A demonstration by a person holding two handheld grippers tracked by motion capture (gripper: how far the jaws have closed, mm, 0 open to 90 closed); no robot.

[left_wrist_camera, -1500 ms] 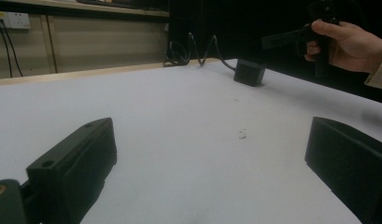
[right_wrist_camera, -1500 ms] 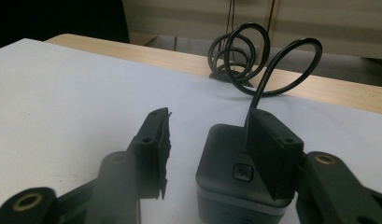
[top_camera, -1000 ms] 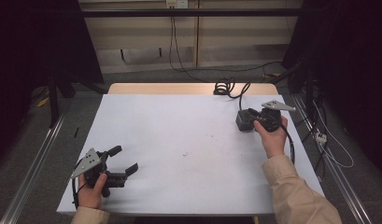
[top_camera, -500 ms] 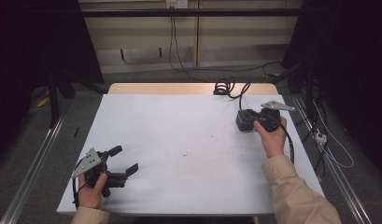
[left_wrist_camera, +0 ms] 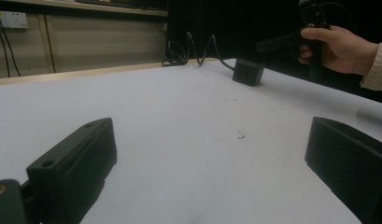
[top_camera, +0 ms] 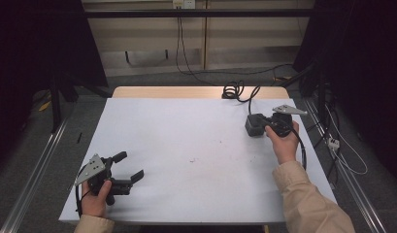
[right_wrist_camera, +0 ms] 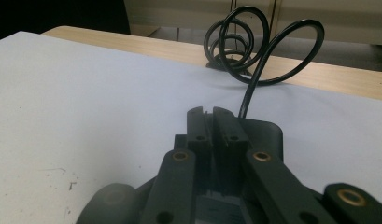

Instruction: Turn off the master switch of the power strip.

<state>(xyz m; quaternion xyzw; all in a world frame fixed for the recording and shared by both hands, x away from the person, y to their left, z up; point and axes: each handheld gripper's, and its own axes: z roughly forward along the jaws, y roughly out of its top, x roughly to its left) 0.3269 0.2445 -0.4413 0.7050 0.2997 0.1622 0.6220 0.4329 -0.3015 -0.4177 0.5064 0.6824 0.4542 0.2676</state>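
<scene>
While it waits low near the counter's (top_camera: 196,141) front-left corner, the left hand-held gripper (top_camera: 130,168) has its blunt, matt black jaws spread wide with nothing between them, probably parked until needed. Bare white sheeting, smooth and faintly speckled, covers the counter ahead of it. Far to the right, near the back edge, sits the black box (top_camera: 254,125), a squat plastic block whose glossy cable (top_camera: 237,91) coils onto the wooden strip behind. Directly at the box, the right hand-held gripper (right_wrist_camera: 213,122) has its jaws pressed together, seemingly lined up to nudge or seize it.
</scene>
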